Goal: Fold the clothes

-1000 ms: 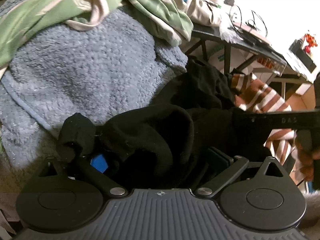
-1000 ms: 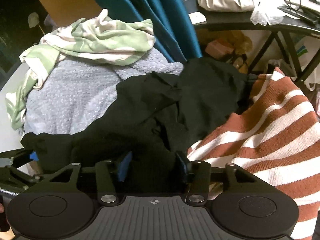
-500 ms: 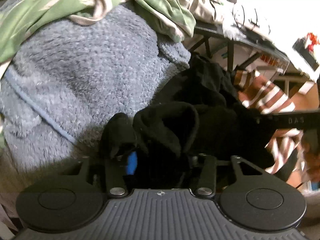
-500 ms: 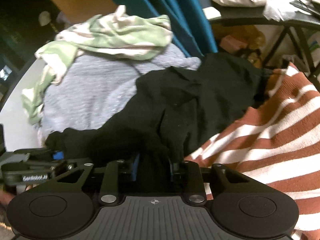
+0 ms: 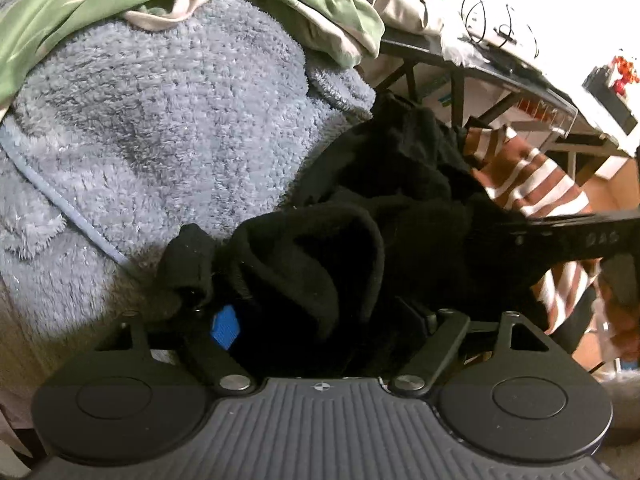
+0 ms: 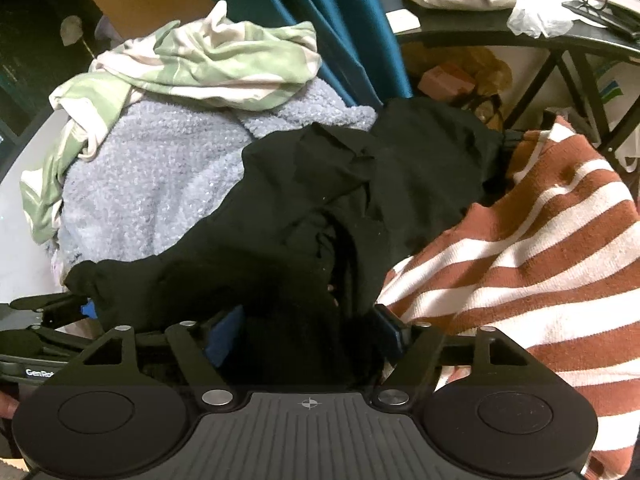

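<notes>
Black fabric is filling both views: a black garment is lying across the clothes pile, draped between a grey fleece on the left and a striped sweater on the right. The left gripper is sitting spread wide with a thick bunch of that cloth between its fingers; the right gripper is likewise spread around a fold, and I cannot tell whether either is truly pinching. Judging by this, the garment is just being picked out, with no fold started. Next, both need a firm bite on separate edges before lifting. Room is looking tight: a dark bench is standing far right, a green sheet is heaped far left.
</notes>
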Demonstrator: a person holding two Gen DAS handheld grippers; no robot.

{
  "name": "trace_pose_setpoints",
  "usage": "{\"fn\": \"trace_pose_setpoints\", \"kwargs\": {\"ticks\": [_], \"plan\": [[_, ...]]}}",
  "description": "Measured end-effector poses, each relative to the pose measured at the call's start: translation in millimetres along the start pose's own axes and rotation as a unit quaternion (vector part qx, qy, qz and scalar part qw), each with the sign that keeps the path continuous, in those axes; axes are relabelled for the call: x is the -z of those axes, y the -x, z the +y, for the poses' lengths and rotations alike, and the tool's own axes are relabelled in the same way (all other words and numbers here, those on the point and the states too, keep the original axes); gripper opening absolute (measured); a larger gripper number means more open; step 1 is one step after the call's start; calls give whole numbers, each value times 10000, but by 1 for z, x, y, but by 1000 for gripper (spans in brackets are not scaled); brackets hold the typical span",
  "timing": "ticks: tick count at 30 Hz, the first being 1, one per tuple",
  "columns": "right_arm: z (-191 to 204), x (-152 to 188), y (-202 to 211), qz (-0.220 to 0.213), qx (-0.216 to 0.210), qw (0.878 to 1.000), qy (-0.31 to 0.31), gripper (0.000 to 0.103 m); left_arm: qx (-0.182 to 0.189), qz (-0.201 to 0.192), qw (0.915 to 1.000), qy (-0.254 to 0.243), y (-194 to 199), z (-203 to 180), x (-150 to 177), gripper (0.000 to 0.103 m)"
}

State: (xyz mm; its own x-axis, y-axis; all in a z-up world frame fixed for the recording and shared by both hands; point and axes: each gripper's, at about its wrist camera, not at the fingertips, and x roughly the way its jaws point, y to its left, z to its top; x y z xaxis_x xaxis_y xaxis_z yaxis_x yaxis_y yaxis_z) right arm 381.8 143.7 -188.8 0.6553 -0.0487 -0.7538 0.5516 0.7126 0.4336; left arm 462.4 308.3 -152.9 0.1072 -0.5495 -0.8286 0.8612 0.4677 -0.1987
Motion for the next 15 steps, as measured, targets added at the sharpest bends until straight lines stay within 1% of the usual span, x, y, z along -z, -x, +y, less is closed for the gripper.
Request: {"fn": "trace_pose_setpoints", "kwargs": {"ticks": [1,2,5,7,8,10,11,12,13,15], "plan": [[-1,0,1,-24,18,10000,-34,91,5,-1,10000,35,0,1,-1,79],[-2,1,1,-39,33,10000,-44,94,14,-2,10000,93,-1,2,-1,79],[-1,3,-3,15,109,9999,131,95,-11,16,9999,135,-3,3,-3,79],[2,5,-8,38,184,9995,242,100,-30,30,9999,156,-4,3,-3,80],[5,6,-12,59,206,9995,240,100,-40,36,9998,167,-5,3,-4,80],[12,7,-18,128,189,9993,284,102,-45,46,9998,206,-6,2,-4,85],[18,9,-21,183,155,9990,384,101,-50,48,9997,214,-7,1,-5,86],[24,10,-23,248,107,9982,539,93,-81,56,9998,201,-8,0,-5,86],[31,12,-24,296,79,9970,710,81,-104,64,9998,179,-9,-1,-5,87],[43,17,-24,279,176,9927,1156,75,-141,79,9998,137,-10,-4,-5,88]]}}
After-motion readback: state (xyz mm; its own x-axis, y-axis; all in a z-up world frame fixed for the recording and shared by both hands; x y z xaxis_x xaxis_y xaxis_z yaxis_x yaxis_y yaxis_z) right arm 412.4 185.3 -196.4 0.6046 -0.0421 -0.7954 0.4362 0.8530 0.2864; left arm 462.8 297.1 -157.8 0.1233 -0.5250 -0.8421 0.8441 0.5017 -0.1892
